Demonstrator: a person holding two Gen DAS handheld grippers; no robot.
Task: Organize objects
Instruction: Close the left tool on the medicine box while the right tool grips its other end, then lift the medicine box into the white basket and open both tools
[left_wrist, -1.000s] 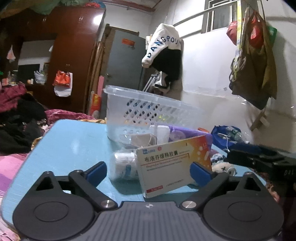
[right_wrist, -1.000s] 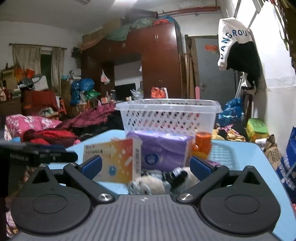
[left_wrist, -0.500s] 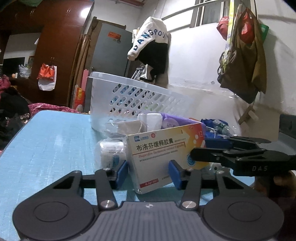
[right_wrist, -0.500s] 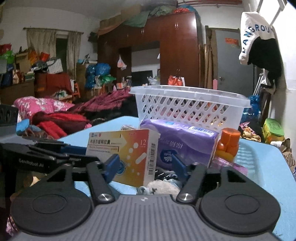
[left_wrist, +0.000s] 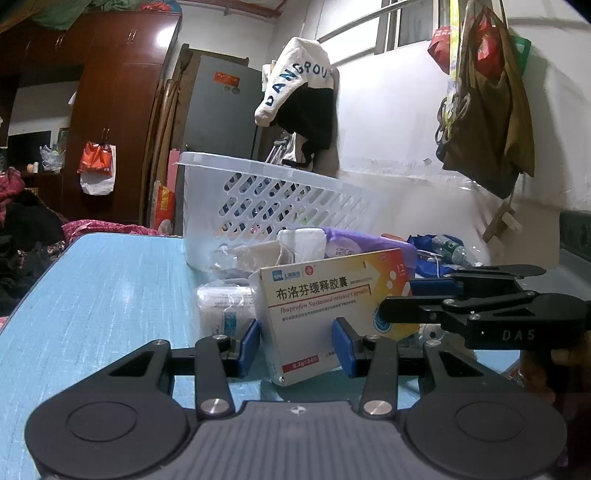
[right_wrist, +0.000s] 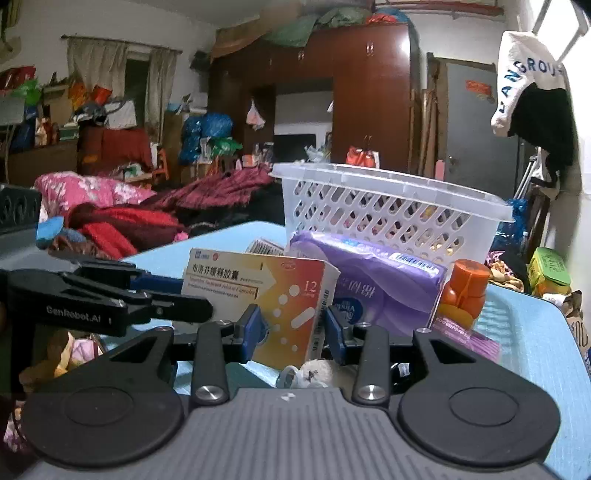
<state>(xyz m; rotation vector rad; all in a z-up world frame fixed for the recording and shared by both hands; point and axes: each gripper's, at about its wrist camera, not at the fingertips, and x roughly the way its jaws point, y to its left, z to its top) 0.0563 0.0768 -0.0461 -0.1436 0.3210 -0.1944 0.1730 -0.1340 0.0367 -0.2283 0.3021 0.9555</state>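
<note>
A medicine box (left_wrist: 321, 295) (right_wrist: 266, 288) printed in white, orange and yellow stands on the blue table (left_wrist: 110, 288). My left gripper (left_wrist: 295, 347) is closing on its near left end, and its blue pads touch the box on both sides. From the opposite end my right gripper (right_wrist: 291, 332) is closing too, with its pads against the barcode end. Each gripper shows in the other's view, the right gripper (left_wrist: 424, 295) reaching in from the right and the left gripper (right_wrist: 166, 291) from the left. Behind the box stands a white slotted basket (left_wrist: 266, 199) (right_wrist: 388, 206).
A purple tissue pack (right_wrist: 384, 284) and an orange bottle (right_wrist: 465, 291) lie between box and basket. A white gauze roll (left_wrist: 221, 302) sits left of the box. Small white items (right_wrist: 314, 369) lie under the right gripper. Clothes and bags crowd the room beyond the table.
Both grippers went from wide open to narrowed around the two ends of the medicine box. The right gripper edged in closer and now shows beside the box in the left view.
</note>
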